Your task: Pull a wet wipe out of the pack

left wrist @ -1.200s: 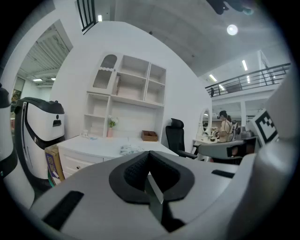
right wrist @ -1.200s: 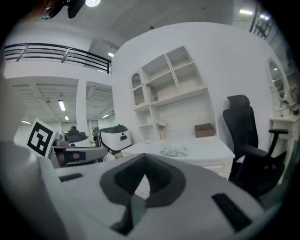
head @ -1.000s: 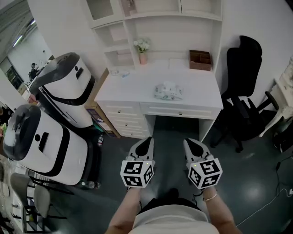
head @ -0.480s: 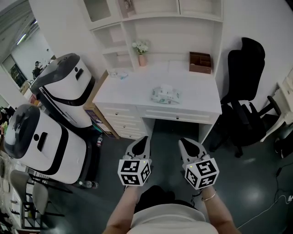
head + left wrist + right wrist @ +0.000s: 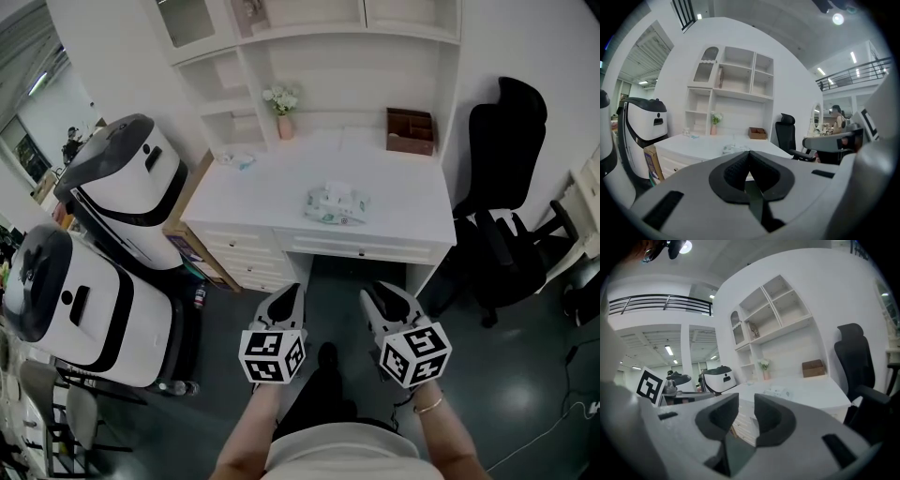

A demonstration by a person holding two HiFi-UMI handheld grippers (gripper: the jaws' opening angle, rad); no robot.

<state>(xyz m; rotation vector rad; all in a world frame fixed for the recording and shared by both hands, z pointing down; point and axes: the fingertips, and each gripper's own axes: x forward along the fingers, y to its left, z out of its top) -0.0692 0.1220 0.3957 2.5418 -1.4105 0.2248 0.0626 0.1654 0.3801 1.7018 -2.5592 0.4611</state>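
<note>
Wipe pack point(image 5: 336, 203) on desk point(image 5: 405, 201), well ahead | left tongs point(image 5: 291, 294) clenched | right tongs point(image 5: 377, 294) released

The person point(image 5: 342, 457) has stepped nearer the white desk point(image 5: 267, 199), so the wet wipe pack point(image 5: 336, 203) sits lower in the head view. What looks like a dark shoe point(image 5: 326, 356) has come forward between the left gripper point(image 5: 287, 298) and right gripper point(image 5: 381, 294).

No lettering or number can be read anywhere; the print on the wipe pack point(image 5: 337, 203) lying on the desk point(image 5: 272, 206) is too small to make out.
</note>
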